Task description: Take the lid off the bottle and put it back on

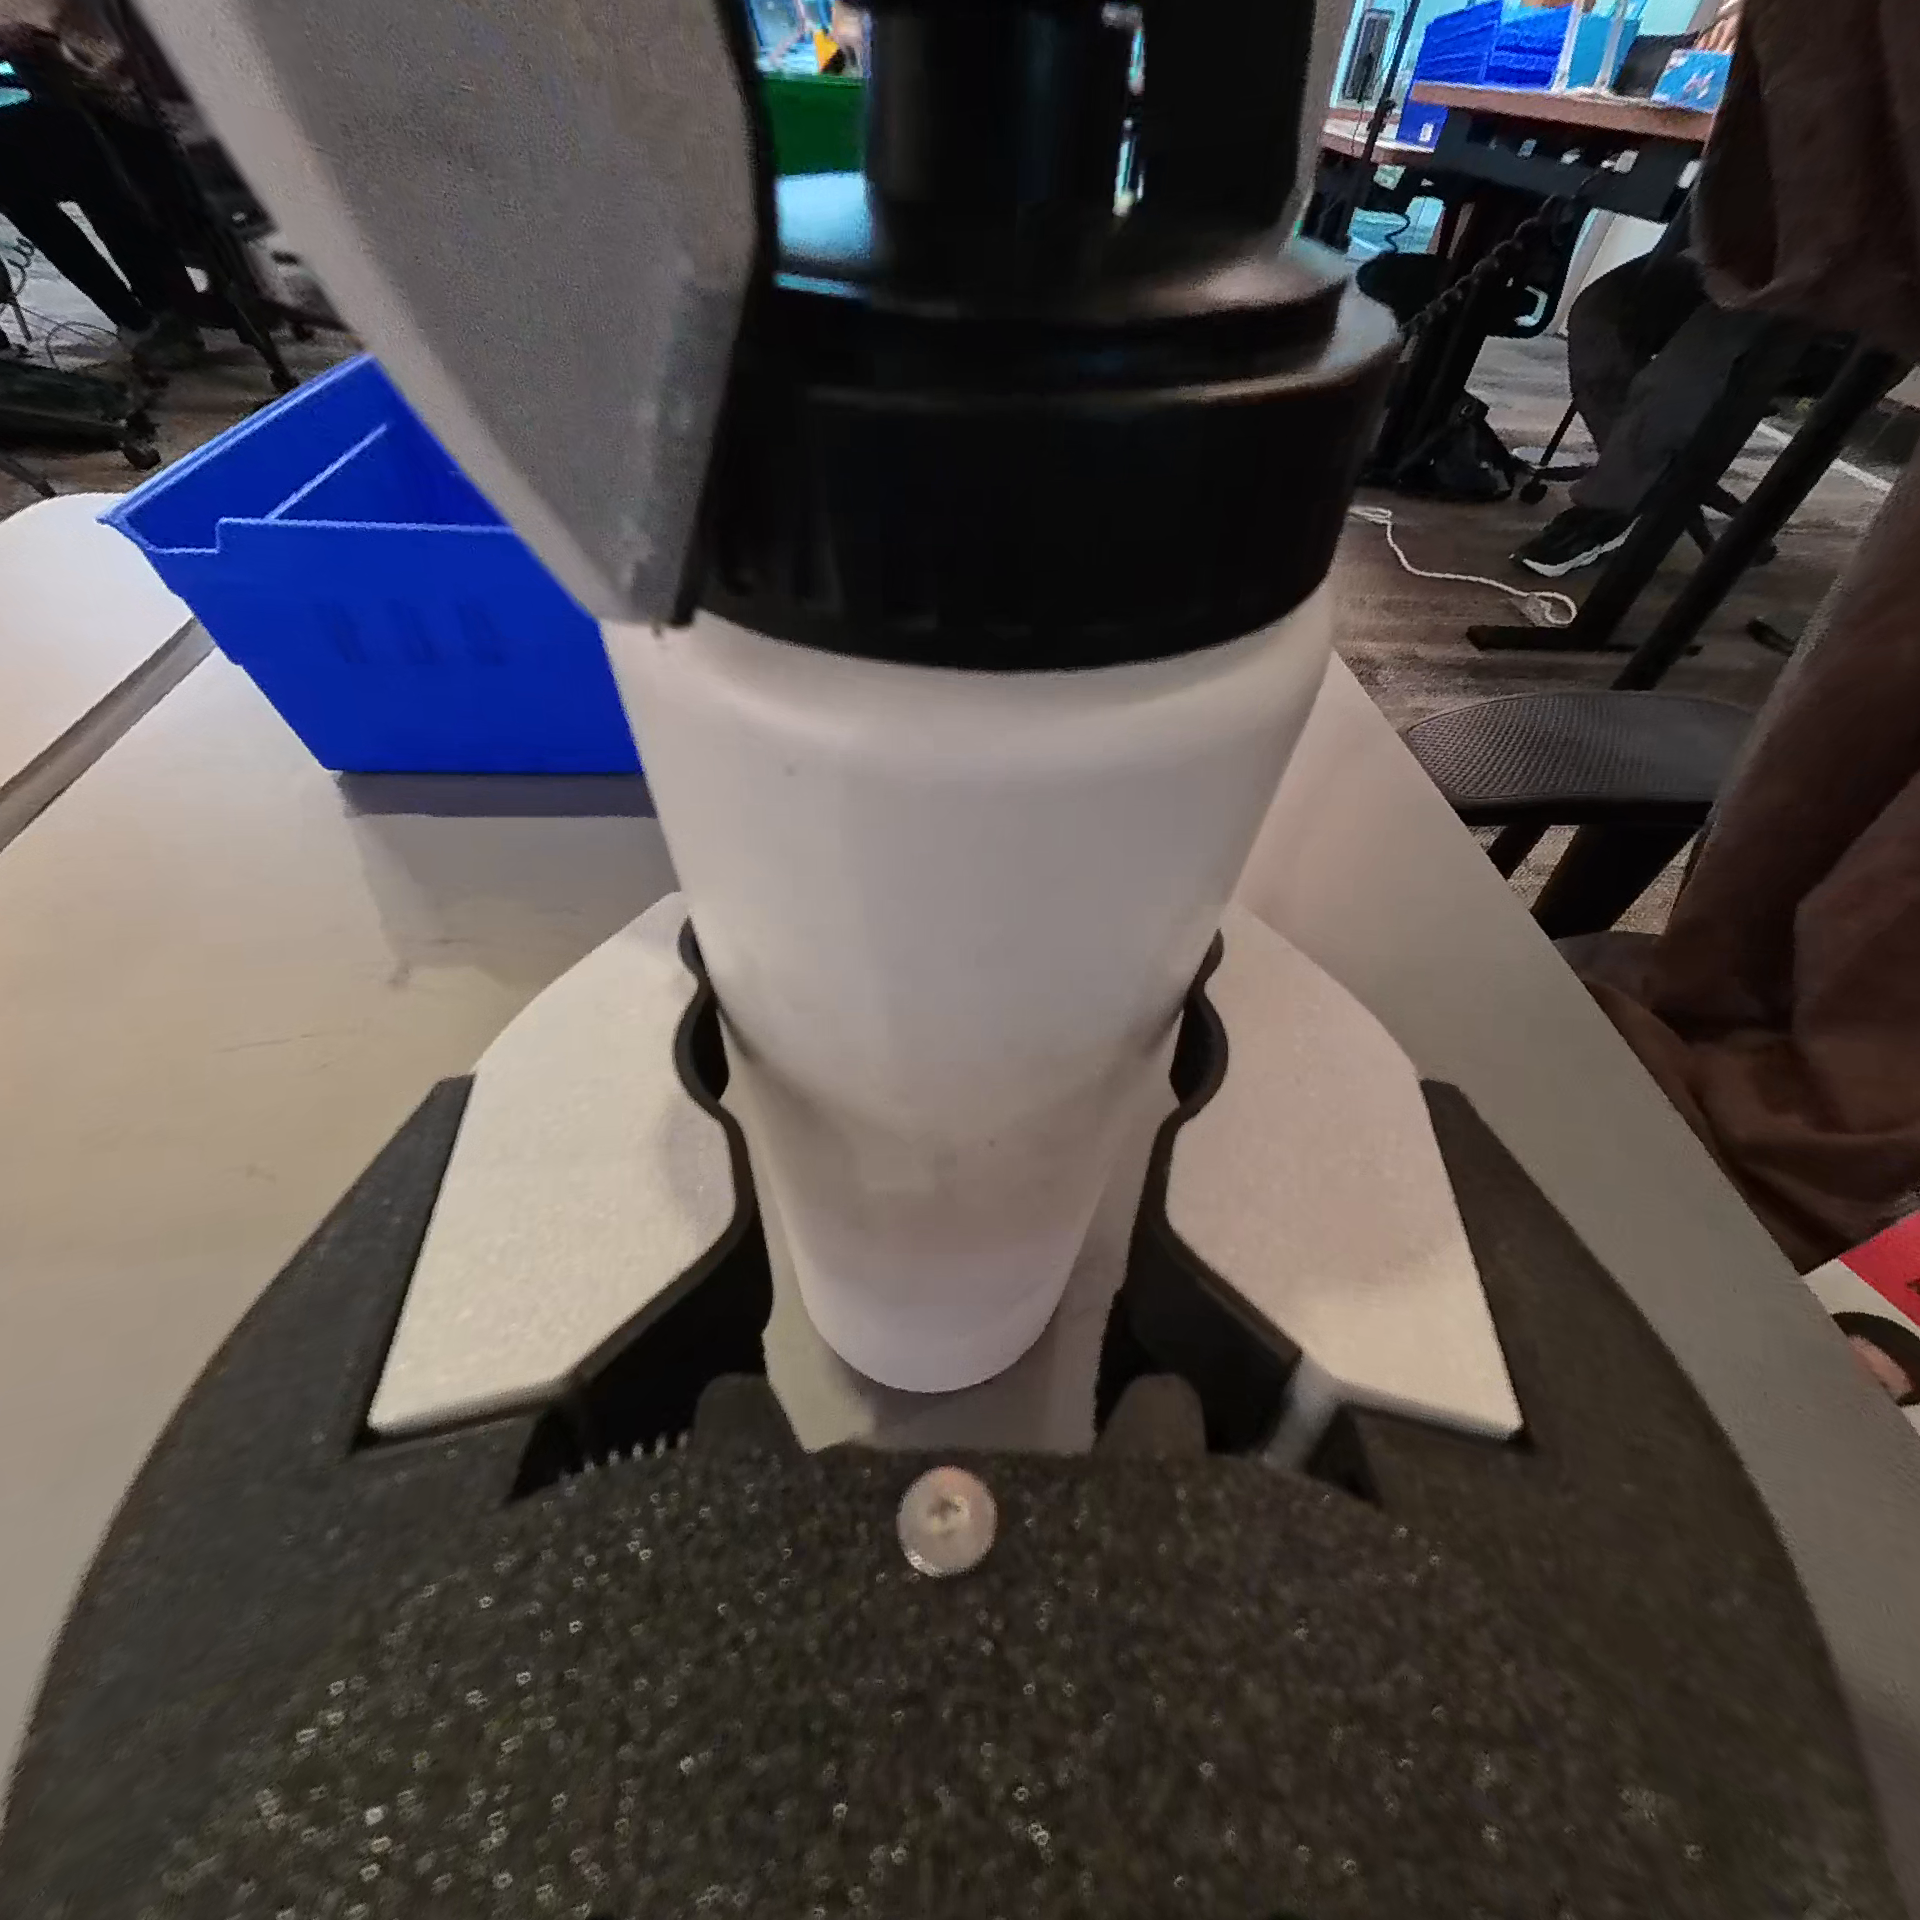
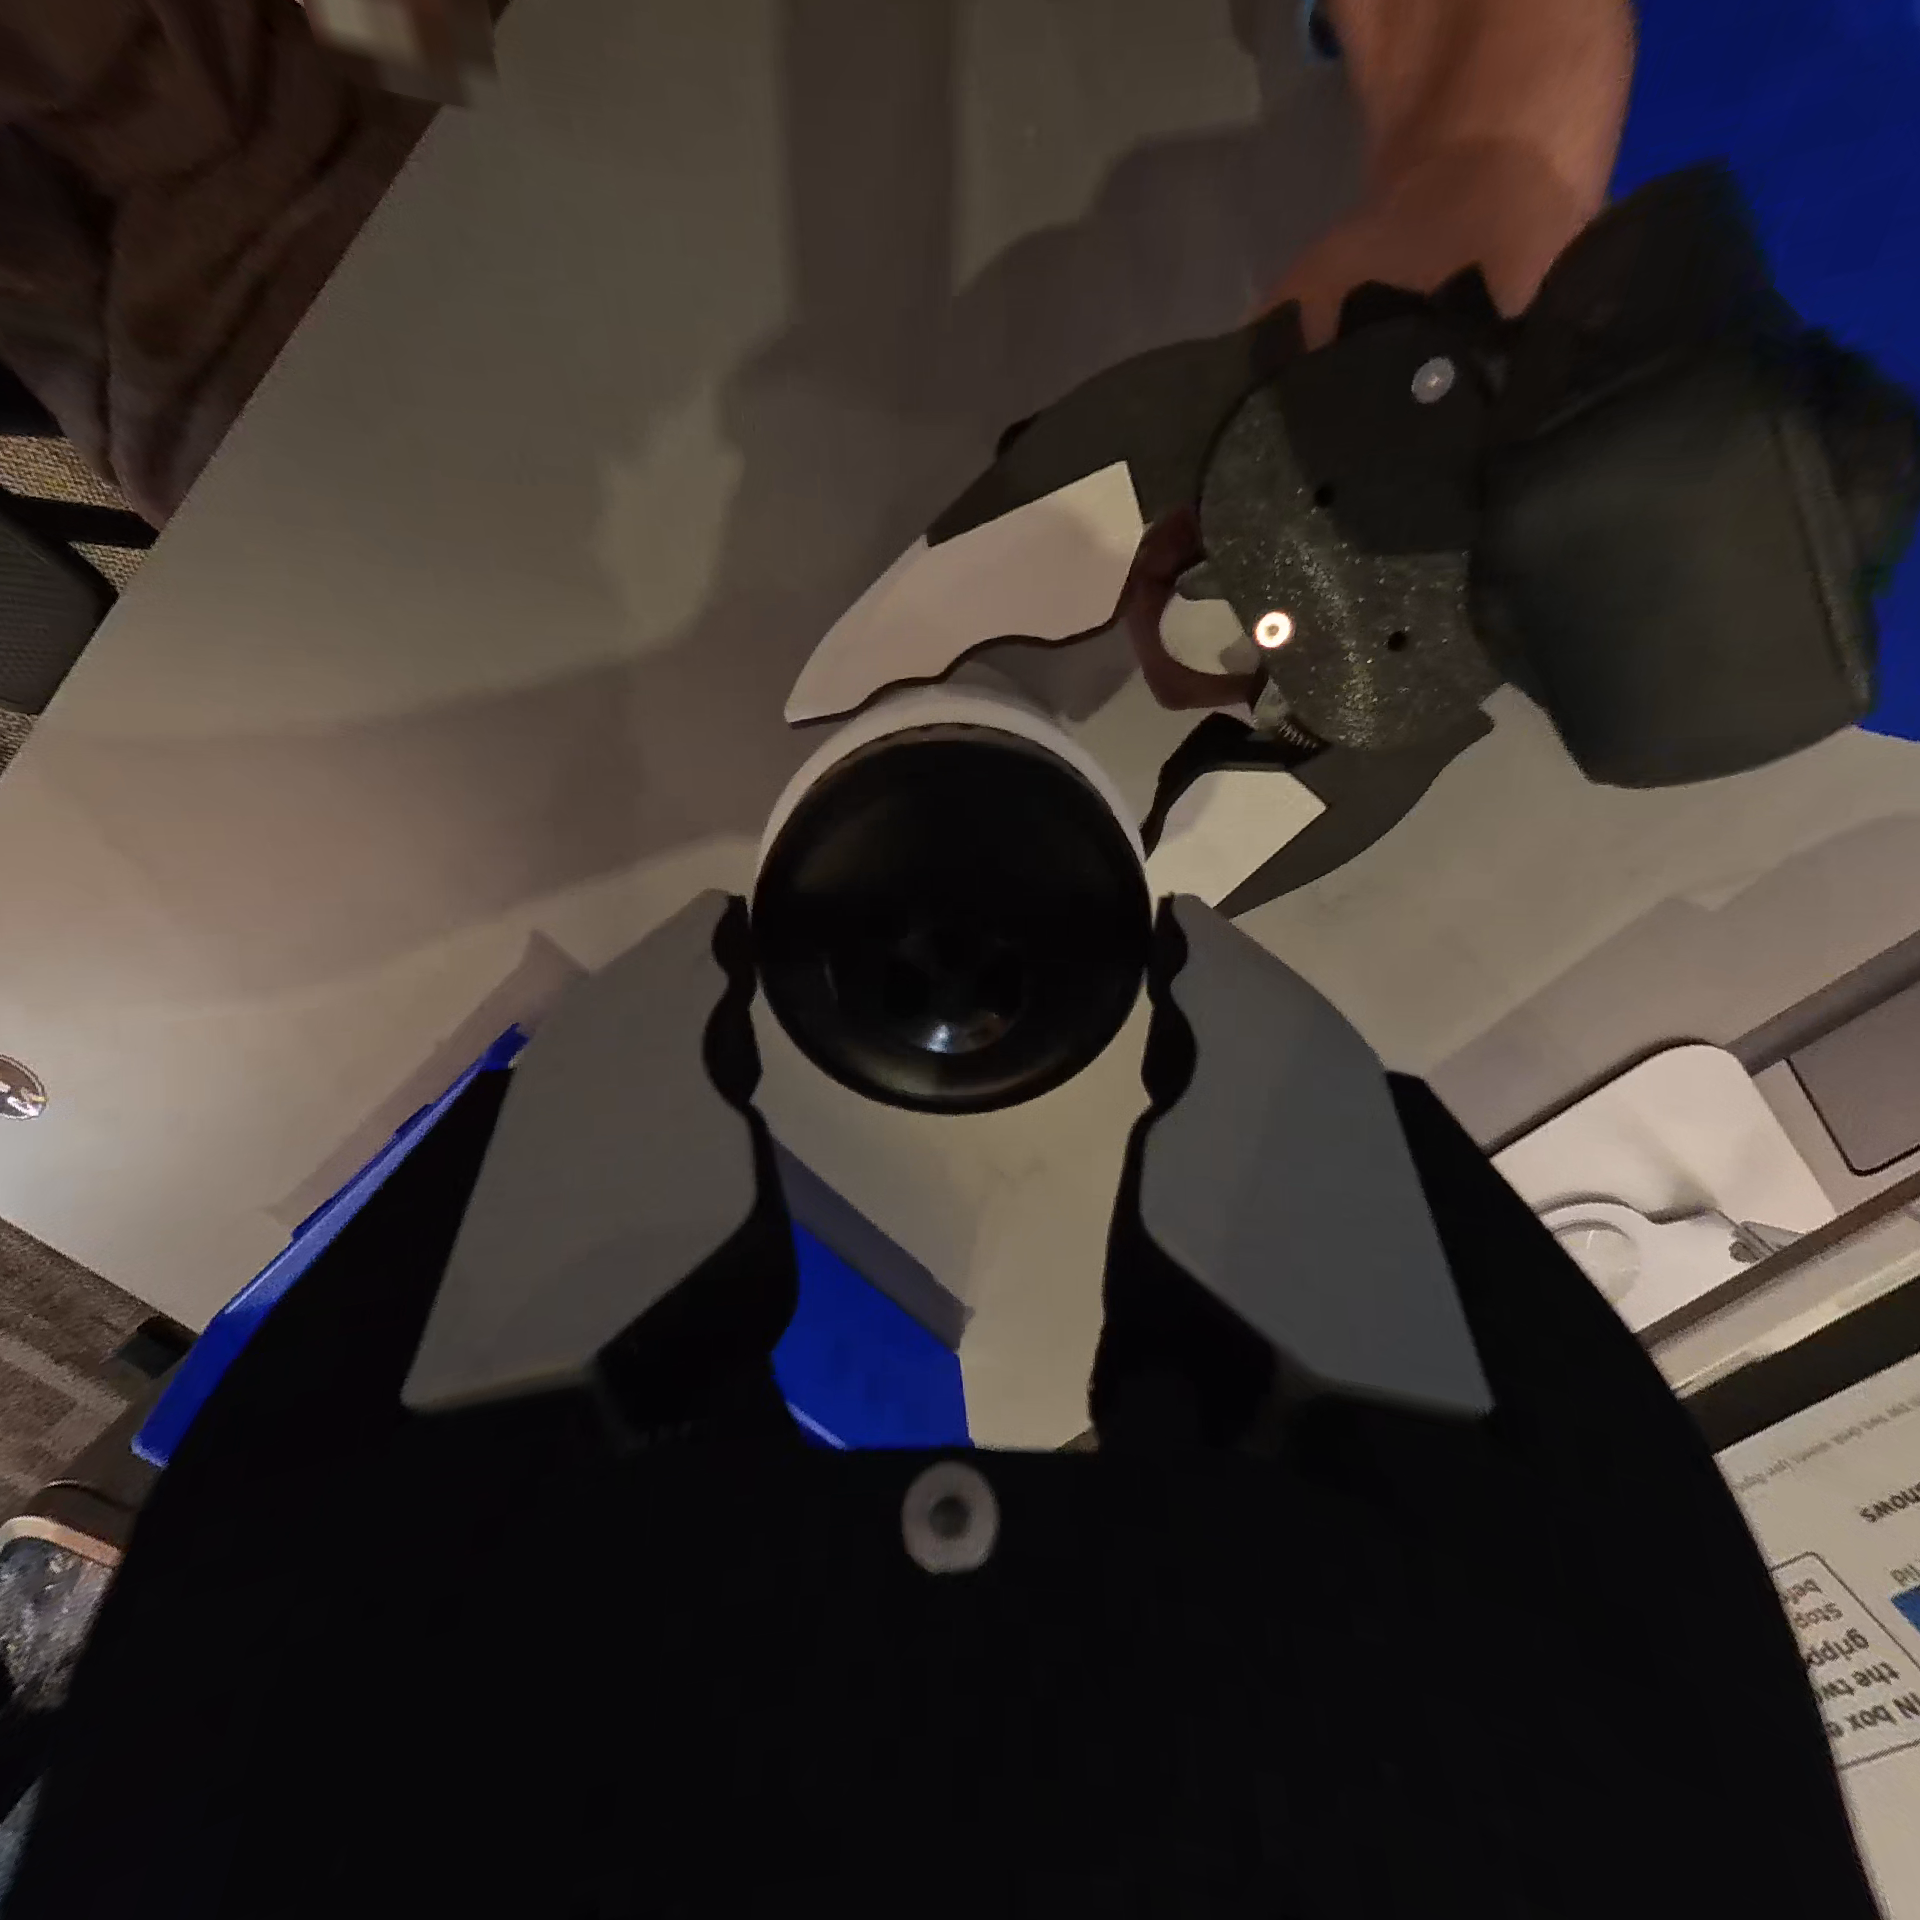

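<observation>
Two grippers are used here. The tall white plastic bottle [image 1: 966, 987] is stood on the pale desk [image 1: 208, 987] and squeezed by the left gripper [image 1: 951, 997]. Its round black lid [image 2: 951, 925] is pinched at three and nine o'clock by the right gripper [image 2: 948, 971]. The bottle should be kept steady while the lid is turned slowly. Nothing can be seen inside the blue plastic bin [image 1: 364, 623] at ten o'clock.

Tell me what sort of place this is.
Probably an office or lab workroom: a pale worktable bearing a blue plastic bin, more desks stacked with blue bins behind, an office chair and cables on carpeted floor.
</observation>
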`<state>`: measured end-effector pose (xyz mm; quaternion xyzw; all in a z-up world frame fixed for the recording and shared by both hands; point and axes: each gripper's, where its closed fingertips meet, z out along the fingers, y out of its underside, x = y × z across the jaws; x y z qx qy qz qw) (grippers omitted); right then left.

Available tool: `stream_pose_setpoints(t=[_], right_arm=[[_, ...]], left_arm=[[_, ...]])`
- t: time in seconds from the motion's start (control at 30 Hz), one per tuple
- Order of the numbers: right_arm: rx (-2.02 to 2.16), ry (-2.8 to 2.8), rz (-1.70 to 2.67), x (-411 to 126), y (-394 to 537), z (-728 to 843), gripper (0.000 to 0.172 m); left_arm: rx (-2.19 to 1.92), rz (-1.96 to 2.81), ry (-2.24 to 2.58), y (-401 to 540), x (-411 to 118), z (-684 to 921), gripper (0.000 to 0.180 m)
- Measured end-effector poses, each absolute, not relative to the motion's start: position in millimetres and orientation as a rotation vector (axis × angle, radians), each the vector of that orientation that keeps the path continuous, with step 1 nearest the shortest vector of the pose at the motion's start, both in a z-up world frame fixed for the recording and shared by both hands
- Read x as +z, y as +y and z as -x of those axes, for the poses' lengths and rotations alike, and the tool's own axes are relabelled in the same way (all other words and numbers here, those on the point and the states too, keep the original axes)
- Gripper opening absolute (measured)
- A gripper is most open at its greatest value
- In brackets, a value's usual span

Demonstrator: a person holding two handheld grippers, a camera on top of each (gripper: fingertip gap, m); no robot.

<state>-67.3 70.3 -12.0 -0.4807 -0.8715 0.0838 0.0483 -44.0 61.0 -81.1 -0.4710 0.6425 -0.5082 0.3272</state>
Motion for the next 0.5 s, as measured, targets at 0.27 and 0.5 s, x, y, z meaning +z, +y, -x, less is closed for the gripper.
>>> stream_pose_setpoints(t=[0.27,0.5], right_arm=[[0.301,-2.531,1.617,-12.0,70.9,67.0,0.072],[0.369,-2.377,1.793,-12.4,74.4,66.3,0.072]], left_arm=[[-1.316,1.267,1.685,61.4,-82.3,44.2,0.085],[-1.317,1.294,1.668,63.3,-82.7,45.4,0.085]])
